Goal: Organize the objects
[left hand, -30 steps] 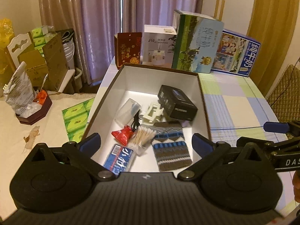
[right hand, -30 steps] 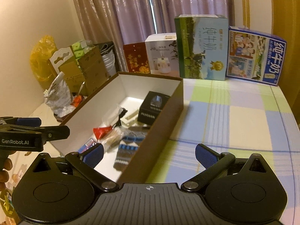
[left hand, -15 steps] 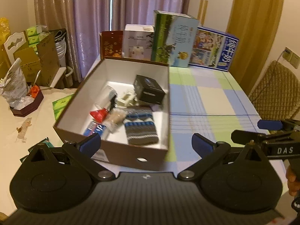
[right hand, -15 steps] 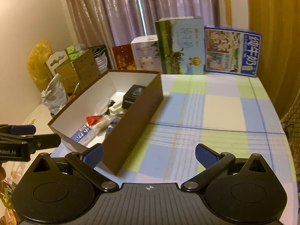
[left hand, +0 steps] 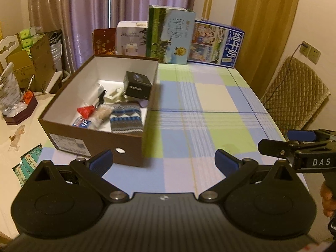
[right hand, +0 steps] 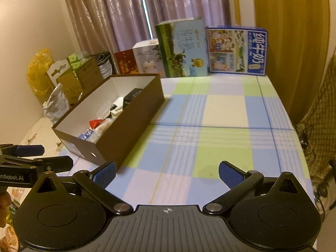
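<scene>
Evidently backed off for an overview, not for a grasp. Left tongs (left hand: 163, 162) low over the near edge of the desk (left hand: 210, 96), blue pads wide apart, gripping nothing. Right tongs (right hand: 167, 173) likewise spread and empty, hovering level with the left pair and to its right. Probably kept apart so as to be ready for whichever item gets chosen.

Seen ahead and to the left: brown shoebox (left hand: 92, 145), lid off, white inside, standing on the left part of the desk with one short end, a label and a round hole on it, facing the tongs. Well apart from both pairs. Holding all the small things, which suggests sorting either finished or about to start from the box; cannot tell which.

Inside, from near to far:
- knitted pouch (left hand: 126, 120), grey with blue and white bands, lying flat against the near wall
- blue packet (left hand: 82, 123) and a bundle of cotton swabs (left hand: 103, 113) just beside it
- red packet (left hand: 85, 111), crumpled
- cream plastic piece (left hand: 114, 95), shape unclear
- small black box (left hand: 137, 83), upright-ish toward the far right corner

Lined up along the far edge, likely as a backdrop and not as work: red box (left hand: 104, 41), white box (left hand: 131, 38), green carton (left hand: 169, 34), blue carton (left hand: 216, 44).
</scene>
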`<state>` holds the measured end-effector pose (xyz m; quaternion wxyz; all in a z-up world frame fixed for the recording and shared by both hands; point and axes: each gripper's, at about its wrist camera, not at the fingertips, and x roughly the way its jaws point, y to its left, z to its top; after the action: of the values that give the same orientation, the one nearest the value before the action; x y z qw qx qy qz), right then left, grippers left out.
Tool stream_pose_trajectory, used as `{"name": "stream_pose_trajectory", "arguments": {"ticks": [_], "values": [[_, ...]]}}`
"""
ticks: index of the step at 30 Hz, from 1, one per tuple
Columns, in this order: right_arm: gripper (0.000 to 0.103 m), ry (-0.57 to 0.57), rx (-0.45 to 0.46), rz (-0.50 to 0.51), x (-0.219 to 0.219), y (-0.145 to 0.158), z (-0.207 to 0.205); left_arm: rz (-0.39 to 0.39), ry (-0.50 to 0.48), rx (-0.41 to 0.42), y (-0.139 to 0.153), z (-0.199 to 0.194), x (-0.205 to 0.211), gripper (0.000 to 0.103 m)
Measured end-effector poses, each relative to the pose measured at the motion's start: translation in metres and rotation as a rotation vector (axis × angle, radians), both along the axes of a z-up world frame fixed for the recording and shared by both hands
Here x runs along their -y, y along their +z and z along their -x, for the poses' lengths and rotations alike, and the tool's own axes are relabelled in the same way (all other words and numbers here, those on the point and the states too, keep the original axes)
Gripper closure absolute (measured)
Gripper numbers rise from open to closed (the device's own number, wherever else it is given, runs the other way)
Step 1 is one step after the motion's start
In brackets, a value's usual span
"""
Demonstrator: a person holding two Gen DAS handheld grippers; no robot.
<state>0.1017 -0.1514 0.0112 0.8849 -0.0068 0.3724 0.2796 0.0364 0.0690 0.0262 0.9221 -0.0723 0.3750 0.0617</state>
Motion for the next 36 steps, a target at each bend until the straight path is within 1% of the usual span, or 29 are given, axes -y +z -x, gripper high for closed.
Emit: {"name": "stream_pose_trajectory", "arguments": {"ticks": [7,13,26,36], "values": [[0.002,-0.025,-0.009,0.005,0.030,0.000,0.015,0.010,-0.028,-0.016,-0.004,0.010,0.028,0.001],[0.002,-0.027,-0.013,0.013,0.045,-0.003,0.027,0.007,-0.036,-0.029,-0.009,0.018,0.046,0.001],[0.002,-0.037,-0.007,0.036,0.061,-0.007,0.042,-0.001,-0.051,-0.036,-0.012,0.028,0.067,0.001],[0.002,-0.058,-0.004,0.032,0.073,-0.006,0.047,-0.009,-0.074,-0.030,-0.011,0.030,0.078,0.001]]}}
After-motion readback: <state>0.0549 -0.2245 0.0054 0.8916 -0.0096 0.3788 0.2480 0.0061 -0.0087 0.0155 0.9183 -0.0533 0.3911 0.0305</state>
